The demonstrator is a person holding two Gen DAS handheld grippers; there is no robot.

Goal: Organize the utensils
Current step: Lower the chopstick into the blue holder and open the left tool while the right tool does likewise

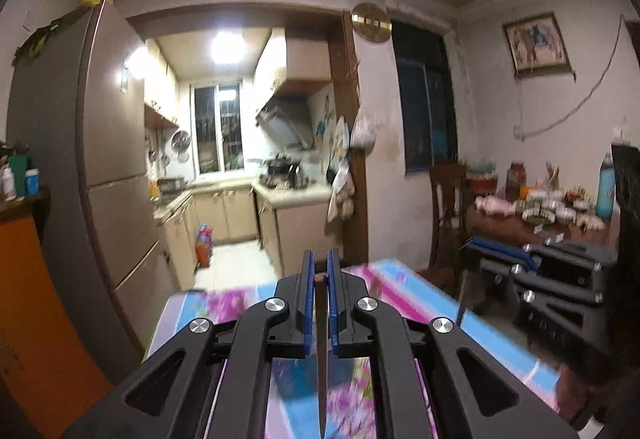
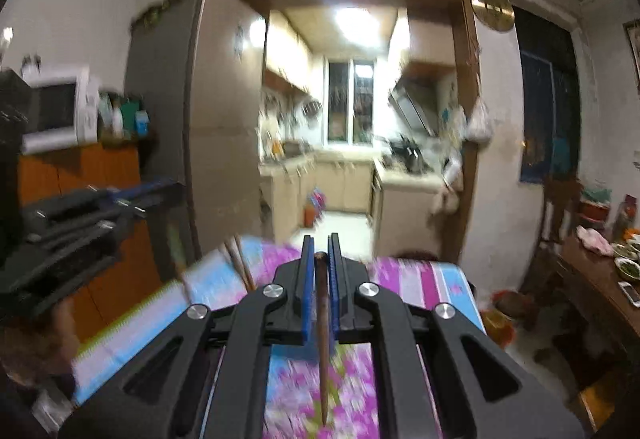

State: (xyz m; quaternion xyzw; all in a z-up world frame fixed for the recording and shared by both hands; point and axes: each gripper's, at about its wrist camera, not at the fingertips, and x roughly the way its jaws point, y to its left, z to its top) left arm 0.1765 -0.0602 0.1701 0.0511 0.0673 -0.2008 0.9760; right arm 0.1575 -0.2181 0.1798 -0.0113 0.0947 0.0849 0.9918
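Observation:
My left gripper (image 1: 319, 263) is shut on a brown chopstick (image 1: 321, 355) that runs back between the blue pads (image 1: 307, 299) towards the camera. My right gripper (image 2: 320, 249) is shut on another brown chopstick (image 2: 322, 327), its blunt end up between the pads and its tip pointing down. Both are held above a table with a flowered pink and blue cloth (image 2: 404, 279). Two more chopsticks (image 2: 240, 267) lie, blurred, on the cloth at the left in the right wrist view. The right gripper shows at the right of the left wrist view (image 1: 500, 259); the left gripper shows at the left of the right wrist view (image 2: 160, 187).
A tall fridge (image 1: 108, 159) stands left of the doorway into a lit kitchen (image 1: 240, 167). An orange cabinet (image 2: 80, 191) carries a microwave (image 2: 56, 111). A wooden chair (image 1: 448, 207) and a cluttered side table (image 1: 540, 215) stand at the right.

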